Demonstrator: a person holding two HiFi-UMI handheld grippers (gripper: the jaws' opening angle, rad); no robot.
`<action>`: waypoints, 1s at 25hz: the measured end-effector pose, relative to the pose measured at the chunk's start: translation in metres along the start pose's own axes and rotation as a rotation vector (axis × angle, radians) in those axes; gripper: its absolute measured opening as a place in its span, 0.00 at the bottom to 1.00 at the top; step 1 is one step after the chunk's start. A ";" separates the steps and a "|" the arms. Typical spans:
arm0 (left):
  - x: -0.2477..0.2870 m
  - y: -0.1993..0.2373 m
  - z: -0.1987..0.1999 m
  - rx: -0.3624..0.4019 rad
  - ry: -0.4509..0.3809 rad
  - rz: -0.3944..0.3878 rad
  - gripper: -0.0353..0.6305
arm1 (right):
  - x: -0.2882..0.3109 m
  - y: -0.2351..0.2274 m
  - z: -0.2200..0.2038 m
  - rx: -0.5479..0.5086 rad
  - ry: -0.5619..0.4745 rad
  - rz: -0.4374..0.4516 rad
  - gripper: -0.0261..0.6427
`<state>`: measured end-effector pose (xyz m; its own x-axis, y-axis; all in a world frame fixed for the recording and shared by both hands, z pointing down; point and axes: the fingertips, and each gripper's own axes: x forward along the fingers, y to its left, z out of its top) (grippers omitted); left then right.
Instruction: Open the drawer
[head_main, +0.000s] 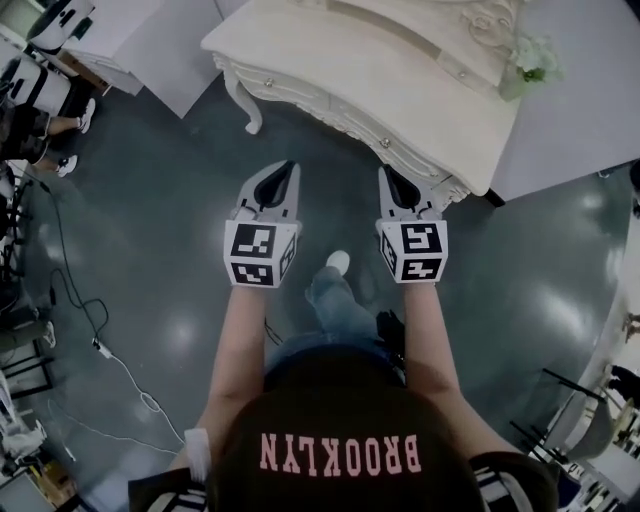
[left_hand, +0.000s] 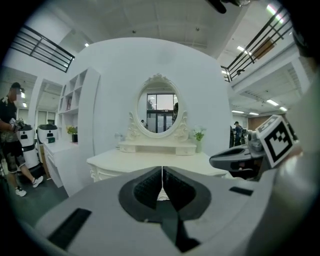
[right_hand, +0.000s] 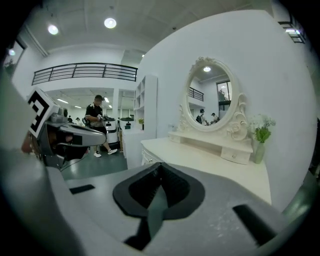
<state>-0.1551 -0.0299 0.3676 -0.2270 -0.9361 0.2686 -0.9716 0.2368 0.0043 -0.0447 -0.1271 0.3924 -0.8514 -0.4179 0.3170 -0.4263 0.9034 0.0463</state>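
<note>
A white carved dressing table (head_main: 400, 70) stands in front of me. Its front rail (head_main: 335, 112) carries small drawer knobs (head_main: 385, 142). My left gripper (head_main: 288, 167) and right gripper (head_main: 386, 171) hang side by side over the grey floor, a little short of the table's front, both pointing at it. Both are shut with nothing between their jaws. In the left gripper view the shut left gripper (left_hand: 162, 172) faces the table (left_hand: 150, 161) and its oval mirror (left_hand: 159, 107). In the right gripper view the shut right gripper (right_hand: 159, 170) faces the tabletop (right_hand: 210, 160) and a small upper drawer (right_hand: 235, 156).
A vase with a green plant (right_hand: 260, 134) stands at the table's right end. White shelving (left_hand: 75, 115) lines the left wall. A person (right_hand: 98, 125) stands by machines in the background. Cables (head_main: 100, 350) lie on the floor at the left. My own leg and shoe (head_main: 338, 262) are below the grippers.
</note>
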 end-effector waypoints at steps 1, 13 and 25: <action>0.012 0.002 0.000 -0.001 0.007 -0.026 0.06 | 0.009 -0.007 -0.003 0.010 0.018 -0.017 0.03; 0.119 0.013 -0.007 0.049 0.120 -0.183 0.06 | 0.072 -0.067 -0.026 0.132 0.115 -0.117 0.04; 0.175 0.005 -0.025 0.100 0.191 -0.380 0.06 | 0.080 -0.083 -0.066 0.251 0.191 -0.271 0.04</action>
<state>-0.1977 -0.1857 0.4390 0.1556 -0.8846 0.4396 -0.9875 -0.1505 0.0467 -0.0567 -0.2294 0.4767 -0.6362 -0.5911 0.4959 -0.7088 0.7017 -0.0729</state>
